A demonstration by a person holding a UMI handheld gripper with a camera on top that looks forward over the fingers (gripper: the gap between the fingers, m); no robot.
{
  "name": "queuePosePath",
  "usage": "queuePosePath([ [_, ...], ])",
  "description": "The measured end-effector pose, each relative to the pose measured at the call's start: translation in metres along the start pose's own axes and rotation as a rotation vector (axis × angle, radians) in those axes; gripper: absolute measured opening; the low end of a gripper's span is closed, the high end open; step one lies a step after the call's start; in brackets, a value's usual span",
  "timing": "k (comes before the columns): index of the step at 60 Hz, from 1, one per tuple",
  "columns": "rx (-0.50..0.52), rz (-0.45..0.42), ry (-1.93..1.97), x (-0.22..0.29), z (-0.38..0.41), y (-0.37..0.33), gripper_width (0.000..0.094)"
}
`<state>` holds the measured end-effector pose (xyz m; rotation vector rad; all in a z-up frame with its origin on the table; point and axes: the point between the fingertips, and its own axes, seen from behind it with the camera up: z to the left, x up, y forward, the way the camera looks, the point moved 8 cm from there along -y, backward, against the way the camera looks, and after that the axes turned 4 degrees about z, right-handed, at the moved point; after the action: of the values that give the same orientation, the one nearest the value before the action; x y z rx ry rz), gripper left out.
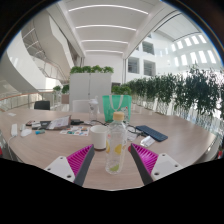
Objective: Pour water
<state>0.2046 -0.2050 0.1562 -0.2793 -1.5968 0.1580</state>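
A: What is the hand-held gripper (pixel 112 168) doing?

B: Its jaws stand apart. The bottle (pixel 118 142) is upright on the counter (pixel 170 152) between the two pink pads (pixel 80 158), with a gap showing at either side, so nothing is gripped yet.

A: How would you expect the bottle to handle?

B: It looks like clear plastic with a white cap and liquid low inside, so I'd judge it light, smooth and a little squashy. Too hard a pinch could dent it; too soft and it may slip when tipped.

A: Where to take hold?

B: Around the mid body, below the shoulder, where the walls are straight and the pads meet them flat. The cap seems still on, which matters for pouring.

A: And further off?

B: A white cup (pixel 99 139) stands just beside the bottle, slightly beyond. Past it lie scattered items I cannot make out, a dark flat thing (pixel 152 132) to the right, then a row of plants (pixel 180 92) in a bright hall.
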Motion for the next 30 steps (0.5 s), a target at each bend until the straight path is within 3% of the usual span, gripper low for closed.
queuePosePath([
  [13, 0.026, -0.028, -0.007, -0.019, -0.003, 0.100, 0.0801],
  [15, 0.033, -0.033, 0.000, -0.021, -0.001, 0.111, 0.0742],
  [18, 0.010, -0.023, 0.009, -0.025, -0.006, 0.122, 0.0523],
  [27, -0.017, -0.074, 0.060, -0.024, -0.012, 0.136, 0.0470],
  [30, -0.024, -0.060, 0.080, -0.023, -0.014, 0.137, 0.0413],
])
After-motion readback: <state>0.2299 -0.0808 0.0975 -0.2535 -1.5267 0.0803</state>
